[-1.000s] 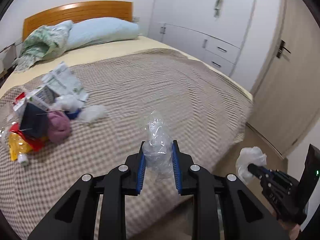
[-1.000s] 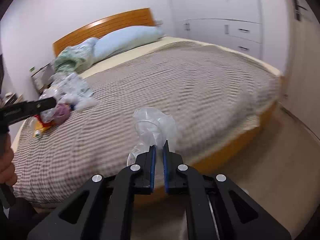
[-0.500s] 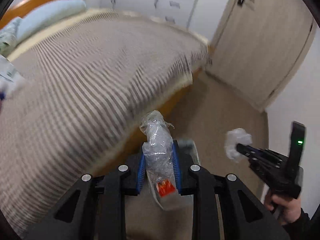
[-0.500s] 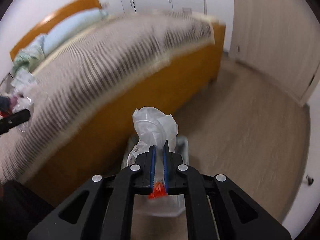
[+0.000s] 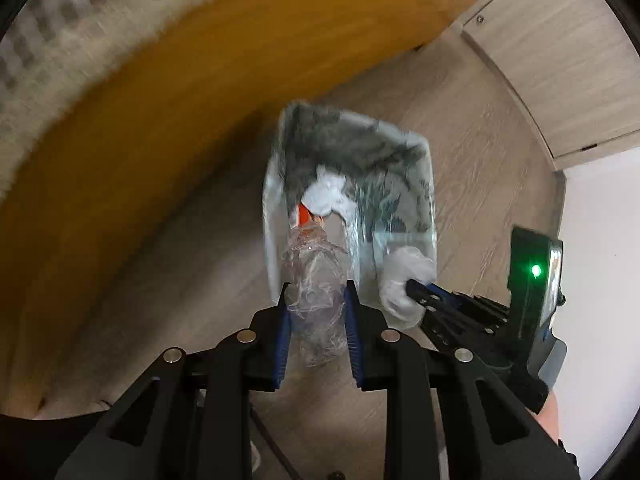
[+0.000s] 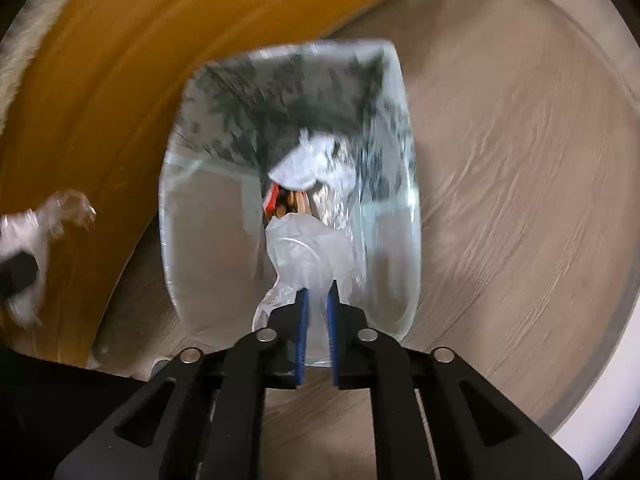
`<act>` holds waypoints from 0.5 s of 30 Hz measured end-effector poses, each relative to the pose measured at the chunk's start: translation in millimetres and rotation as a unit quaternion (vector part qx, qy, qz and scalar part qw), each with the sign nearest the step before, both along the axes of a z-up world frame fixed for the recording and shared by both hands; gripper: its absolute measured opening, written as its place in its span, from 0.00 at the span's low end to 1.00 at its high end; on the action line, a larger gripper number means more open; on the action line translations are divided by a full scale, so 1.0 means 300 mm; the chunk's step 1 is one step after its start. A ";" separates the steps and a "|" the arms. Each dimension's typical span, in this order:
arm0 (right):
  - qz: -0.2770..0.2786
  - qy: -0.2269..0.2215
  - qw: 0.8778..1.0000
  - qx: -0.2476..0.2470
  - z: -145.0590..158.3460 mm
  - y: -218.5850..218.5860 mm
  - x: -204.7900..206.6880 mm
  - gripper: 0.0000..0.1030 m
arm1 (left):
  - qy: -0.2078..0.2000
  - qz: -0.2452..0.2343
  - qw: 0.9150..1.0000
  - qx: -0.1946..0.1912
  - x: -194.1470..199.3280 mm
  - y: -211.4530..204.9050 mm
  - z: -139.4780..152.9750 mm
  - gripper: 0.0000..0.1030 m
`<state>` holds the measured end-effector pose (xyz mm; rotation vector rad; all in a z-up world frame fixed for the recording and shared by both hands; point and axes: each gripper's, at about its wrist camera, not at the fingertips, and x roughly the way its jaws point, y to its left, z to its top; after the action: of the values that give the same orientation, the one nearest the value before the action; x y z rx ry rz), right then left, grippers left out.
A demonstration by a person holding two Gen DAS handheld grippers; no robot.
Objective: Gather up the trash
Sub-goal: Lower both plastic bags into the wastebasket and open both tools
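A small bin lined with a clear bag (image 5: 276, 216) (image 6: 170, 208) stands on the floor beside the bed. It holds white paper (image 5: 324, 196) (image 6: 300, 166) and a red scrap (image 5: 303, 213). My left gripper (image 5: 316, 300) is shut on a crumpled clear plastic wrapper (image 5: 316, 272) just over the bin's near rim. My right gripper (image 6: 316, 300) (image 5: 412, 286) points straight down over the bin with its jaws opening. A white plastic wad (image 6: 306, 256) (image 5: 404, 276) still sits loosely between its pads. The left gripper (image 6: 18, 274) and its wrapper (image 6: 52, 216) show blurred at the left edge.
The orange wooden bed frame (image 5: 200, 80) (image 6: 120, 60) rises right behind the bin, with the checked blanket's edge (image 5: 44, 40) above it. Wood floor (image 6: 500, 200) spreads to the right. A pale wooden door (image 5: 560, 60) stands at the far right. A hand (image 5: 548, 412) holds the right gripper.
Both grippers swung down from the bed to the bin on the floor, carrying their plastic. The right gripper's pads have parted slightly; the left grip is unchanged.
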<state>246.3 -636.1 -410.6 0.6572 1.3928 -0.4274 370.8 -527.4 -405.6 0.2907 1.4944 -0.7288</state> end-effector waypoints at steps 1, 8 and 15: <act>-0.005 0.010 1.000 0.008 -0.023 -0.004 -0.004 0.44 | 0.001 -0.005 1.000 0.001 -0.009 -0.017 -0.016 0.22; -0.044 0.007 0.999 0.000 -0.018 -0.046 -0.057 0.61 | 0.001 -0.060 0.998 0.015 -0.126 -0.108 -0.132 0.22; -0.107 -0.011 0.993 -0.047 0.098 -0.150 -0.192 0.61 | 0.016 -0.023 0.998 -0.054 -0.092 -0.214 -0.145 0.69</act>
<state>188.6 -681.2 -381.2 0.7350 1.2789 -0.6503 343.2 -591.6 -449.1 0.2328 1.4759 -0.8507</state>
